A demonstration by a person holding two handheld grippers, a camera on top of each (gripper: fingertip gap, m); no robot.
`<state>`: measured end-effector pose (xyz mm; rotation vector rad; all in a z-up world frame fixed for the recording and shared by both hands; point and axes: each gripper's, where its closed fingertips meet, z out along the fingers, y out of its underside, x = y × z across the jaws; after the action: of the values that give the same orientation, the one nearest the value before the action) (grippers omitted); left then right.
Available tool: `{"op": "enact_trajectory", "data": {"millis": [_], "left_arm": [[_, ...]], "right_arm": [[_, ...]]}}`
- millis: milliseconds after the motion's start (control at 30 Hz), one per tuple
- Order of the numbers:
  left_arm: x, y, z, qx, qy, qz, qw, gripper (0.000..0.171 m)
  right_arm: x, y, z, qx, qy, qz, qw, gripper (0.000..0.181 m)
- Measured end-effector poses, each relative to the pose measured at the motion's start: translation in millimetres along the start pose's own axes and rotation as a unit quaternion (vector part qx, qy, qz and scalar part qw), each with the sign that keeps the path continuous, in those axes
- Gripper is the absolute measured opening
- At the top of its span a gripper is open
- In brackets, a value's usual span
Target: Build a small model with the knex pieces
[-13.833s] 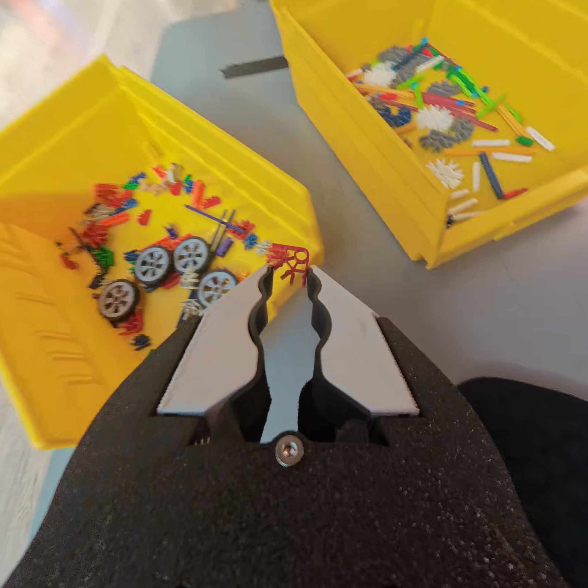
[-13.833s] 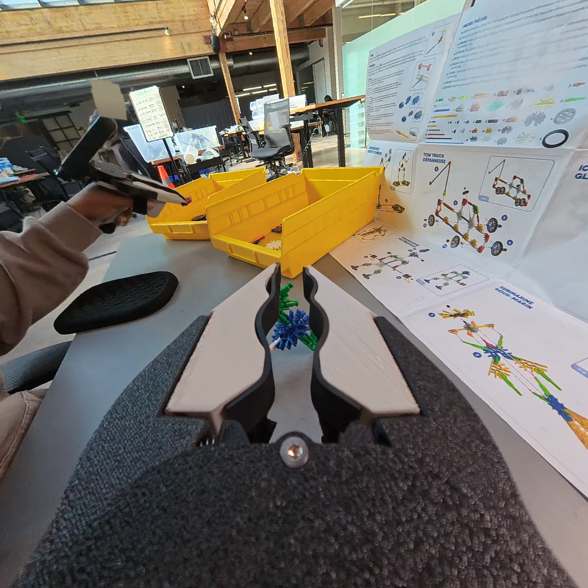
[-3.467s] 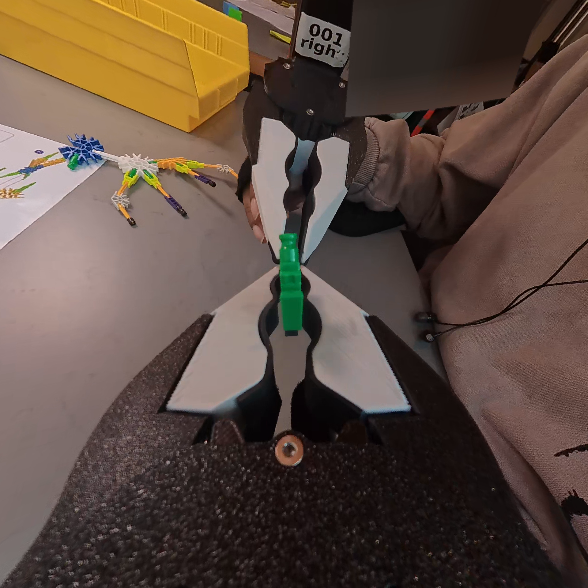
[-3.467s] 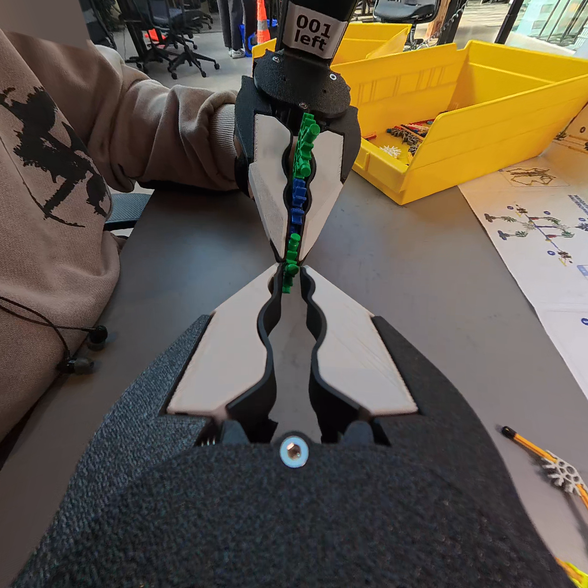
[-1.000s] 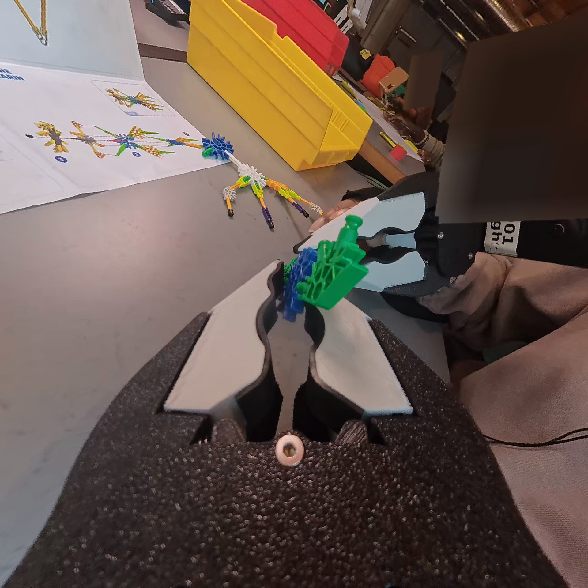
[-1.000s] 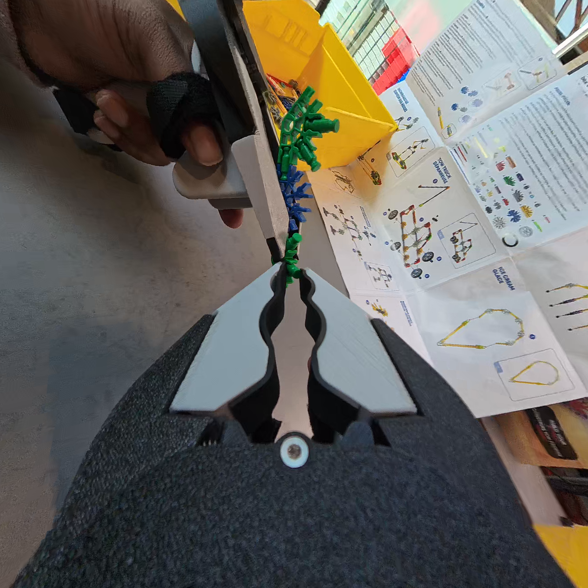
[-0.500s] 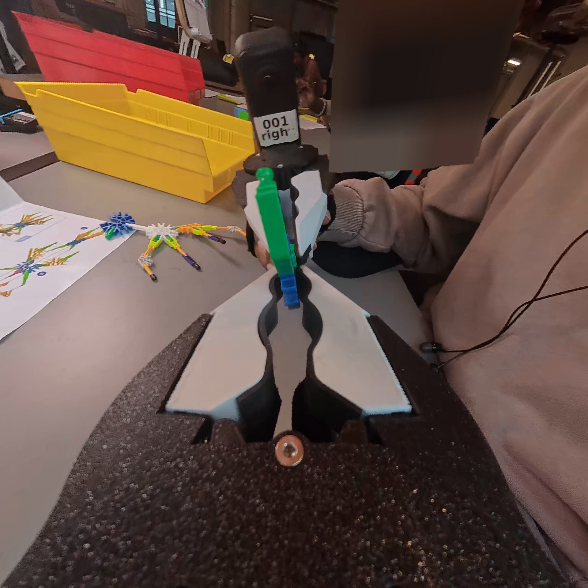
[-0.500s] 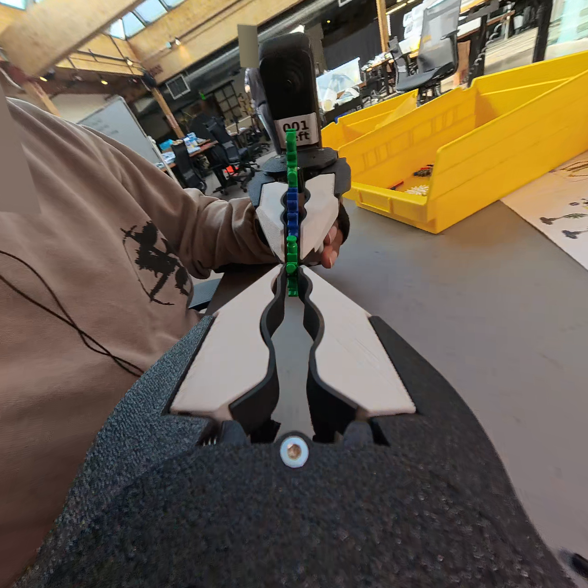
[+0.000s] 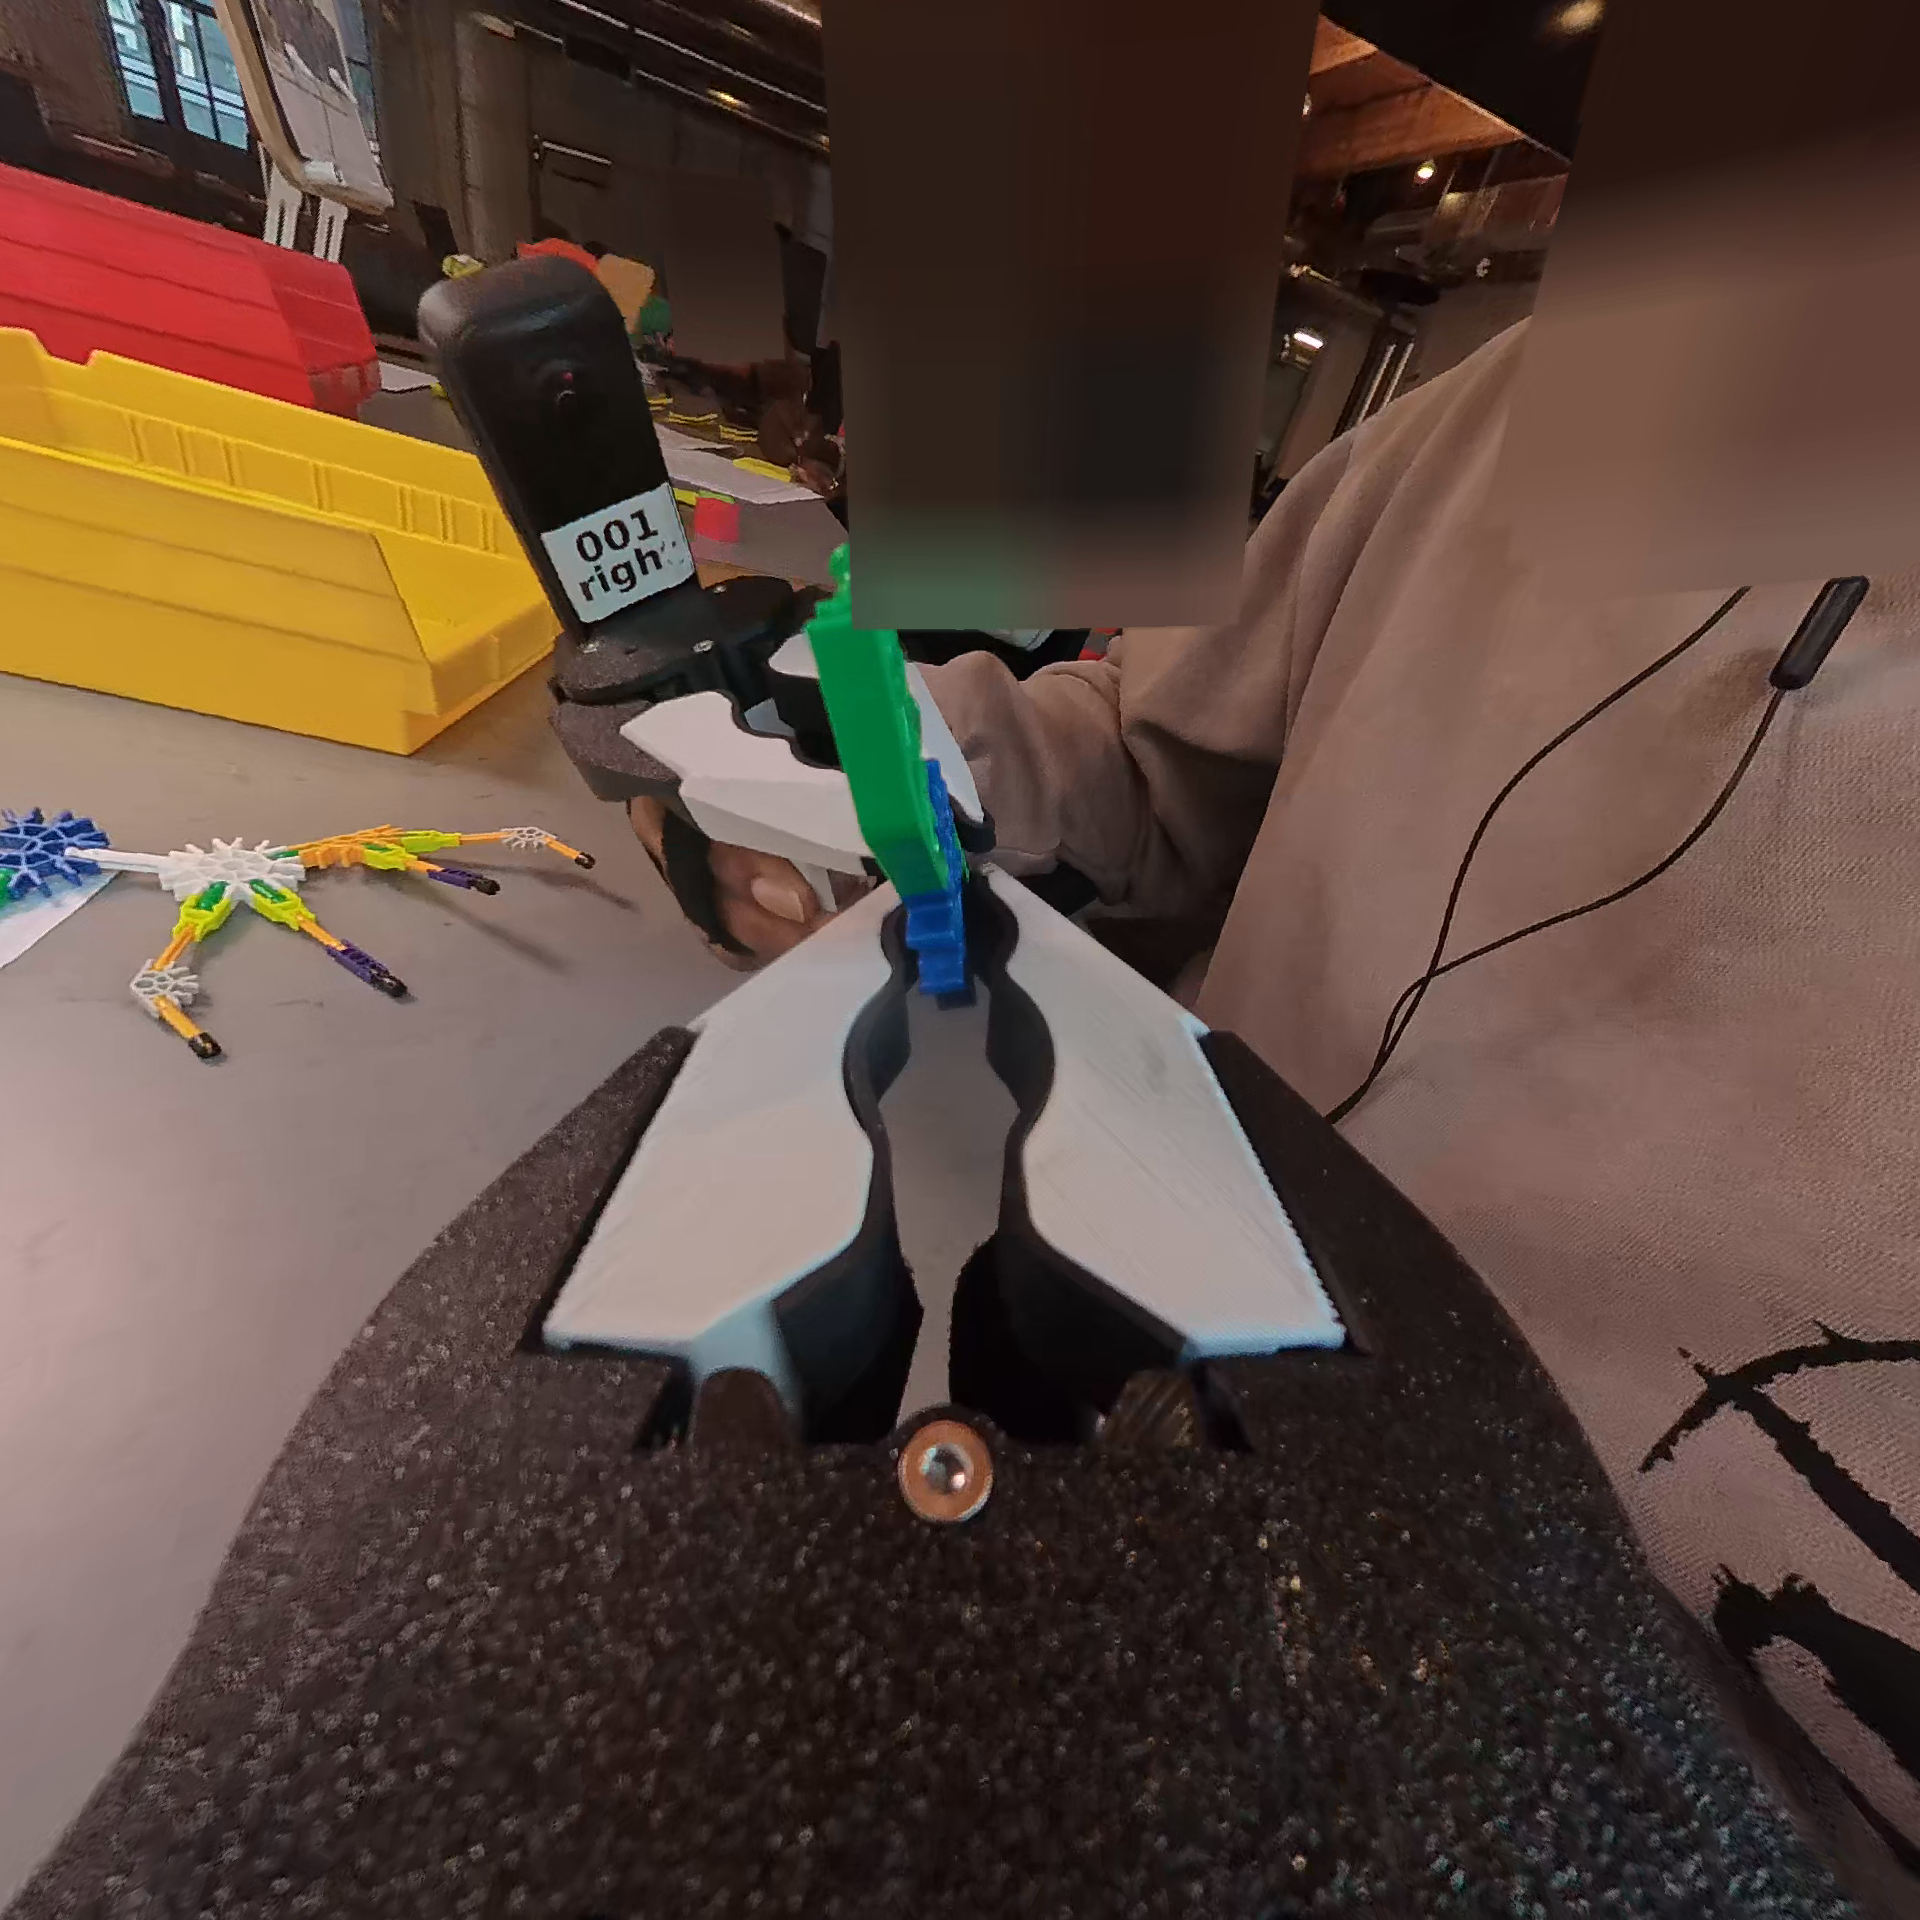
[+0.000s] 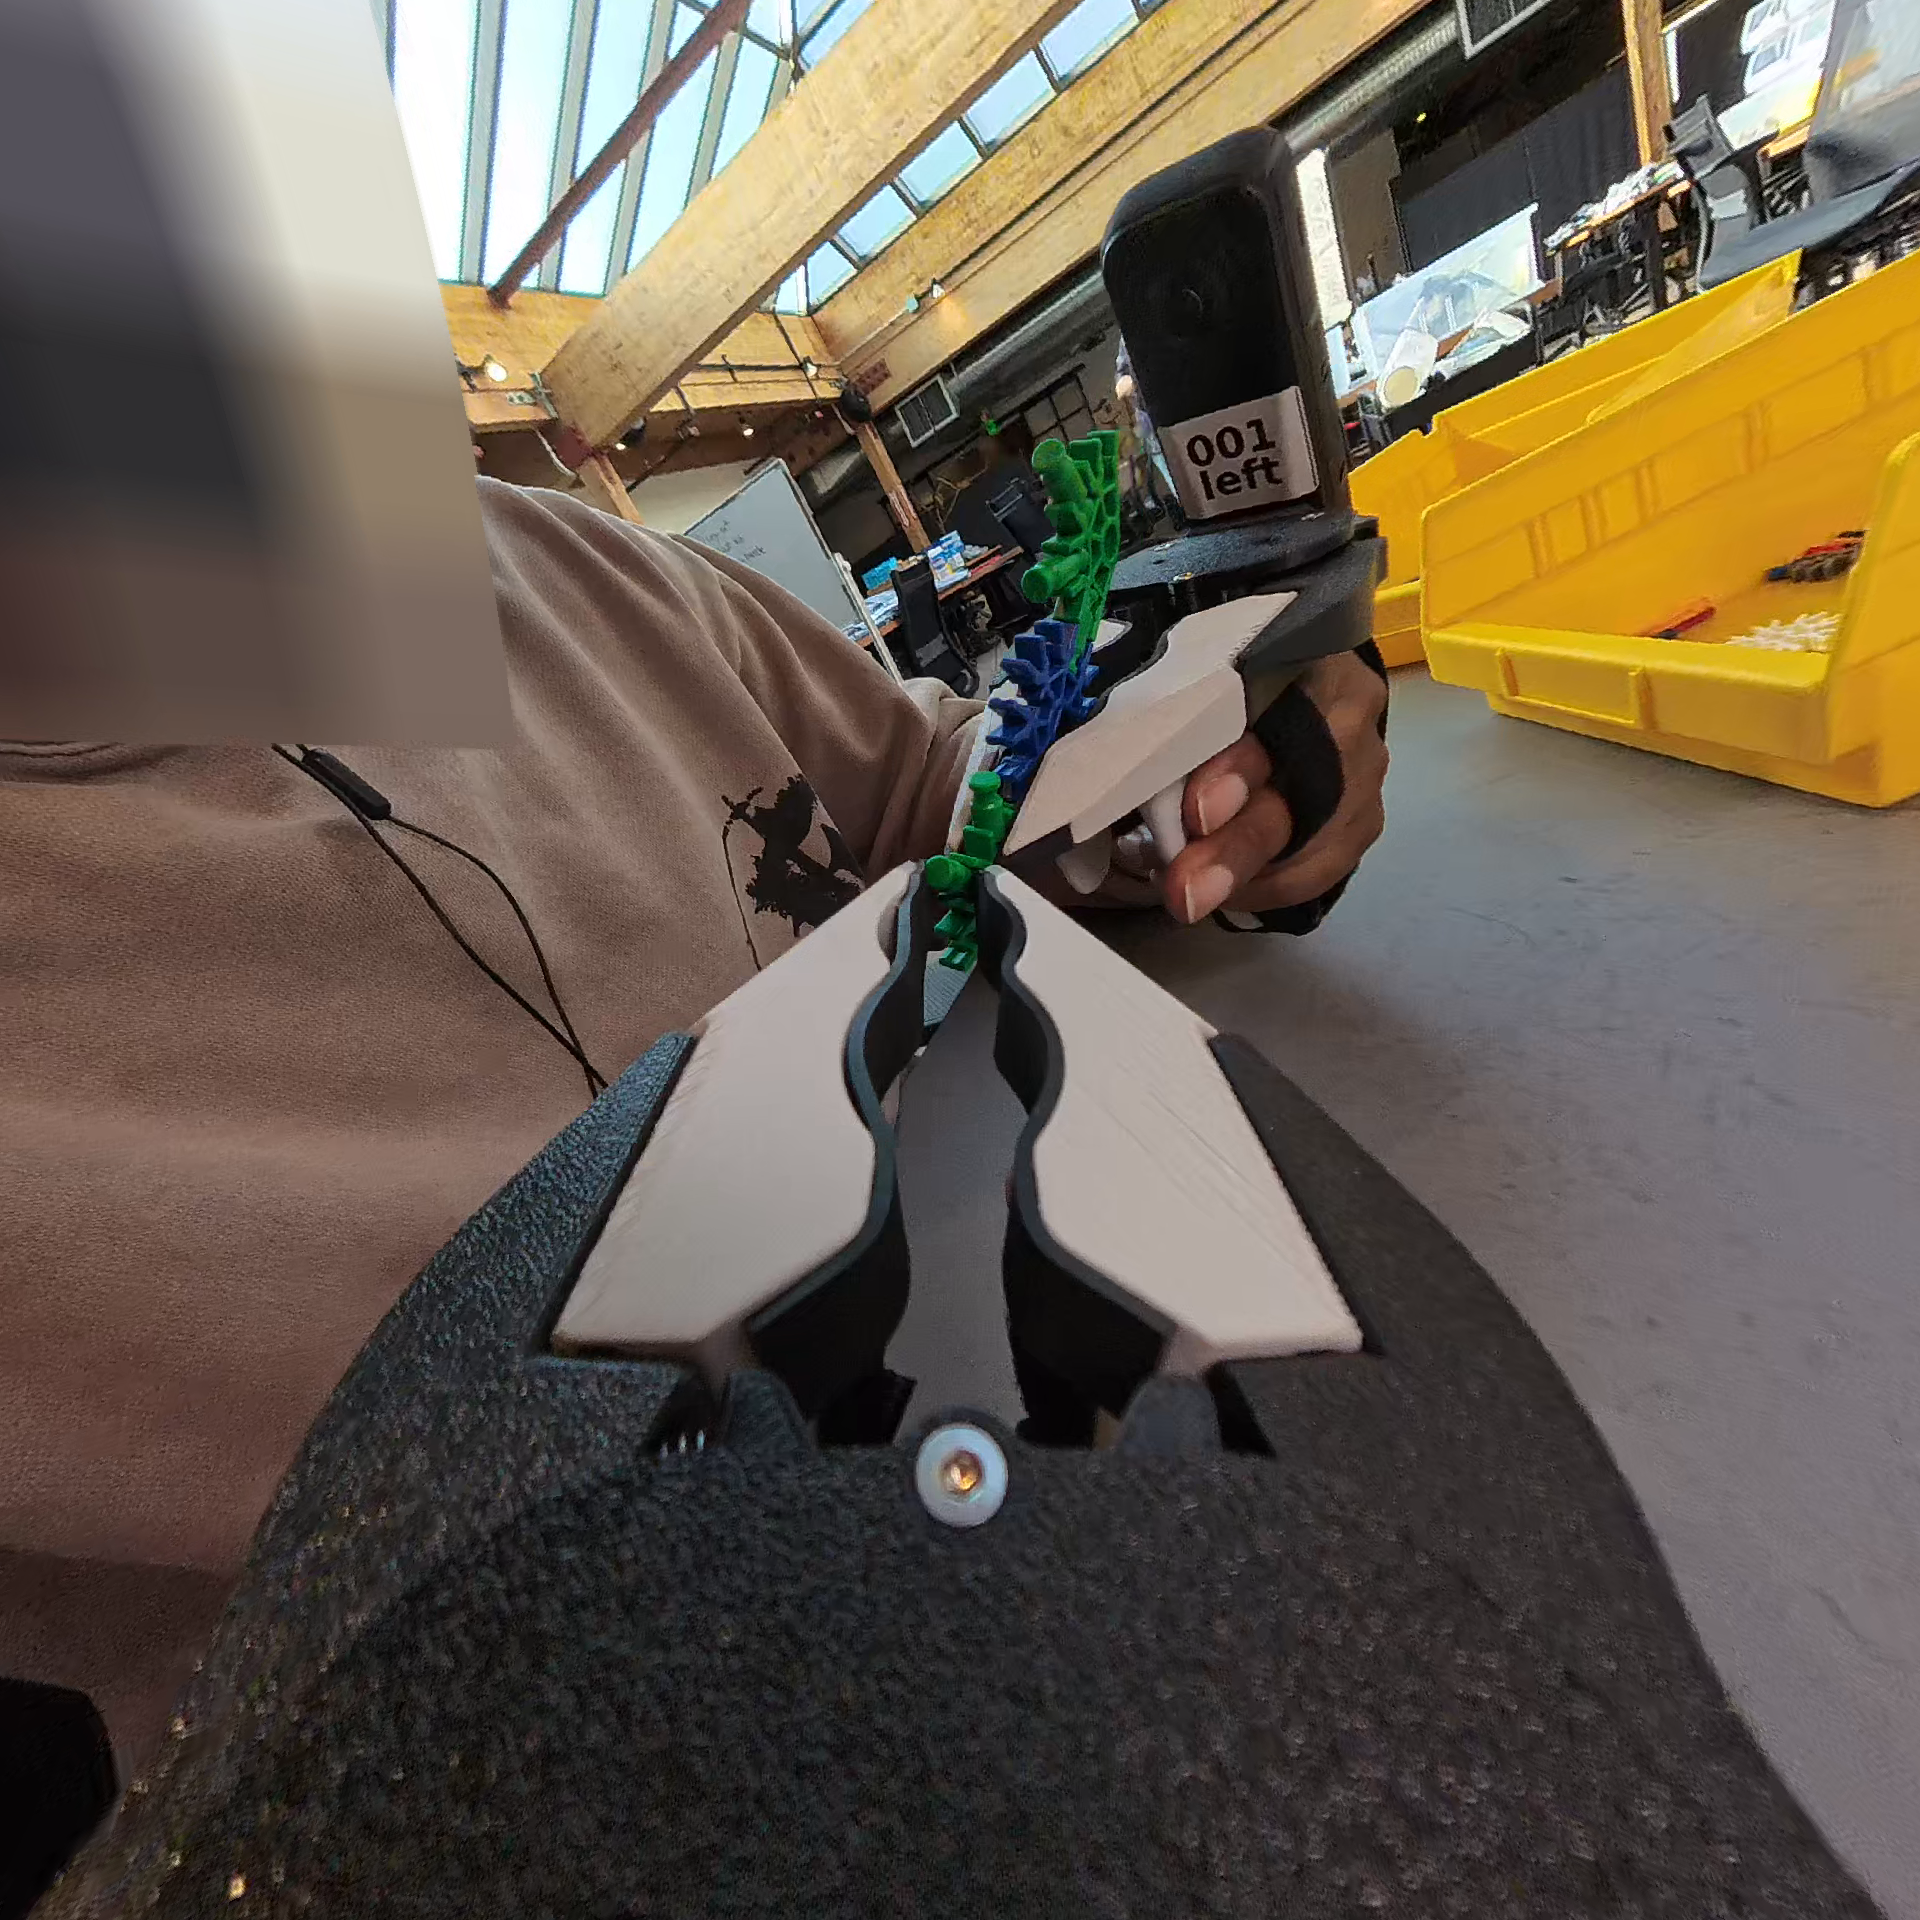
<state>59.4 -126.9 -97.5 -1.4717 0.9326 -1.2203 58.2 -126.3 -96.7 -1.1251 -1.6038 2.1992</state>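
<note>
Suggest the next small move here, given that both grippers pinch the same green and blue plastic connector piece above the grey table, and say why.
Probably keep the left gripper shut on the blue snowflake-shaped connector and nudge the right gripper inward, pressing its small green plastic connector home. Both grippers are closed on one joined green-and-blue piece, held in the air above the grey table, and whether that joint is fully seated cannot be told.

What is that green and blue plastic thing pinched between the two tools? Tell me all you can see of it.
The toy piece is a small chain of spiky plastic connectors: a green fan-shaped one on top, a blue snowflake-shaped one in the middle, a smaller green one below. It is held in the air, tilted. The left tool is shut on the blue part, the right tool on the lower green end.
</note>
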Motion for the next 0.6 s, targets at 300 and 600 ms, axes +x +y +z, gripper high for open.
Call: {"op": "enact_trajectory", "data": {"millis": [300,600], "left_arm": [[19.6,5.5,11.6,-0.019,0.029,0.039,0.999,0.007],[-26.5,1.1,-7.8,0.006,-0.076,-0.007,0.997,0.009]], "right_arm": [[-21.2,11.7,1.6,-0.022,-0.08,0.004,0.997,0.006],[25.7,-0.3,-15.3,-0.02,0.09,-0.045,0.995,0.005]]}}
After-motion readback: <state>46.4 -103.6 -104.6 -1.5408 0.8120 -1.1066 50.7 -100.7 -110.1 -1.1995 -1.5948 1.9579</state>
